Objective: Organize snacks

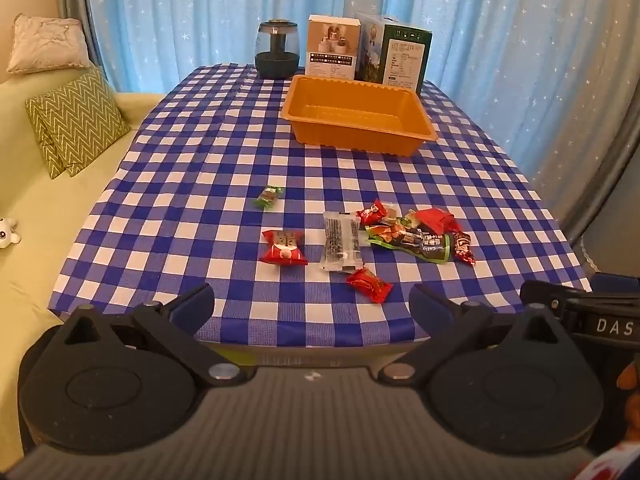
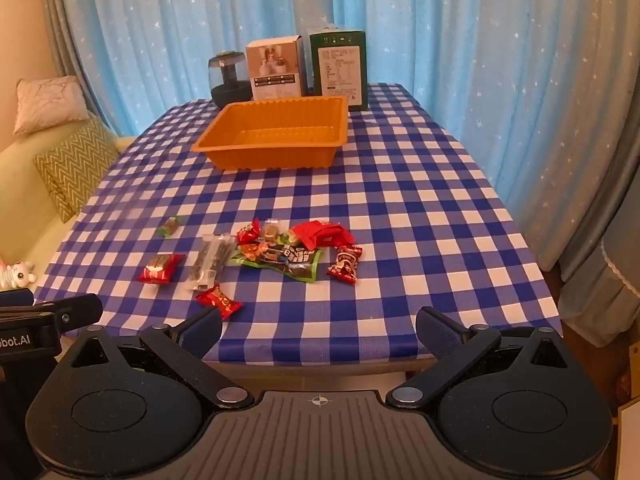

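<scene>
Both grippers hover wide apart and empty at the table's near edge: left gripper, then right gripper. The snacks lie scattered nearer the grippers than the orange tray, which sits empty.

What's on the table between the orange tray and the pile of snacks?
Nothing: only bare checked tablecloth separates the orange tray from the snacks, clearest in the right wrist view.

Light: I see daylight glowing through the curtain, warm tint.
Focus: sharp centre.
Edges: fisheye bending, dark corners.
</scene>
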`<move>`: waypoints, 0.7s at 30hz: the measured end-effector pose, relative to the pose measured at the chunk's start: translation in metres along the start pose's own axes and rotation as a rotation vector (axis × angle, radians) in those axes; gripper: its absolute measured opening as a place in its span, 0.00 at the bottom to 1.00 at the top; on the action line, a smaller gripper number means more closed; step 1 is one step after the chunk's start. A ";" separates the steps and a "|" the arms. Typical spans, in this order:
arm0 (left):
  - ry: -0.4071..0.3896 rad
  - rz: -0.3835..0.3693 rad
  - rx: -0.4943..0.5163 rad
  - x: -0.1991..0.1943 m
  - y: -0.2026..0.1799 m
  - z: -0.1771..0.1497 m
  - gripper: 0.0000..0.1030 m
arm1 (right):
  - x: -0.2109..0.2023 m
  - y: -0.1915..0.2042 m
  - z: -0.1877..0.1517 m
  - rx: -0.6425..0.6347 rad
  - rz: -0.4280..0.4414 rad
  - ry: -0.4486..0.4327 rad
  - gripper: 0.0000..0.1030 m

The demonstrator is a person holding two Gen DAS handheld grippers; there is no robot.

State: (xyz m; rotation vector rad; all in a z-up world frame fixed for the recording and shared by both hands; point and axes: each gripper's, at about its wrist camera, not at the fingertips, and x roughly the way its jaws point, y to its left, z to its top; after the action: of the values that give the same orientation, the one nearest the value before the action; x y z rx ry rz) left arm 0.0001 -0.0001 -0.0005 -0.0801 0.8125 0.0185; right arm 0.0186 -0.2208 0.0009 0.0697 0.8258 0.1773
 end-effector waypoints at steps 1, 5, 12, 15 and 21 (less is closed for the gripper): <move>-0.001 -0.004 0.000 0.000 0.000 0.000 1.00 | 0.000 0.000 0.000 -0.002 -0.001 -0.002 0.99; -0.001 -0.039 0.001 0.001 0.001 -0.001 1.00 | 0.000 0.000 0.000 -0.001 0.000 -0.002 0.99; -0.015 0.010 -0.010 -0.002 0.001 0.002 1.00 | 0.001 0.006 0.003 -0.003 -0.004 -0.007 0.99; -0.018 0.014 -0.004 -0.003 0.001 0.003 1.00 | 0.001 0.006 0.003 -0.001 -0.004 -0.006 0.99; -0.021 0.017 -0.001 -0.003 0.000 0.003 1.00 | 0.000 0.003 0.002 -0.001 -0.002 -0.007 0.99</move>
State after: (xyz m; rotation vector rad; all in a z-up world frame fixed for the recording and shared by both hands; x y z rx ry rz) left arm 0.0004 0.0002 0.0041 -0.0735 0.7924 0.0355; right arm 0.0197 -0.2182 0.0027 0.0683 0.8191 0.1758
